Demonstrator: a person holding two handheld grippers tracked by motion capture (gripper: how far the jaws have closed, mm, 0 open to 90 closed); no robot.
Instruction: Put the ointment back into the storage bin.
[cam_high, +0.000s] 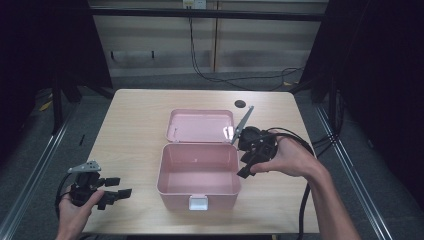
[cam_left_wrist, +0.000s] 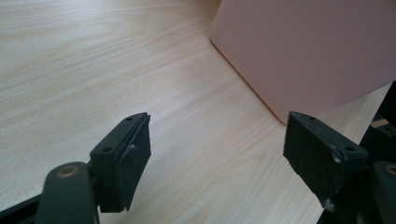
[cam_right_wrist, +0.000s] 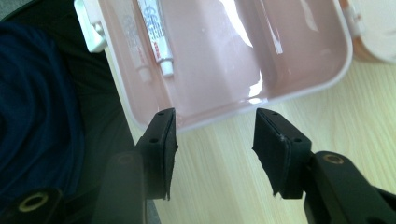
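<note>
An open pink box (cam_high: 175, 192) stands mid-table, its lid (cam_high: 200, 126) laid flat behind it and a white latch (cam_high: 198, 202) on the front wall. In the right gripper view, a small white tube (cam_right_wrist: 155, 35) with red print lies inside the box (cam_right_wrist: 289, 56) near the latch (cam_right_wrist: 91, 28). My right gripper (cam_high: 244, 167) hovers at the box's right side, open and empty (cam_right_wrist: 215, 116), its jaws just outside the rim. My left gripper (cam_high: 121, 186) rests near the front left table edge, open and empty (cam_left_wrist: 219, 128), pointing at the box's side wall (cam_left_wrist: 308, 46).
The light wooden table (cam_high: 135, 125) has a black round grommet (cam_high: 240, 104) behind the lid. Cables trail across the floor beyond the far edge. Dark blue clothing (cam_right_wrist: 32, 93) shows past the table's near edge in the right gripper view.
</note>
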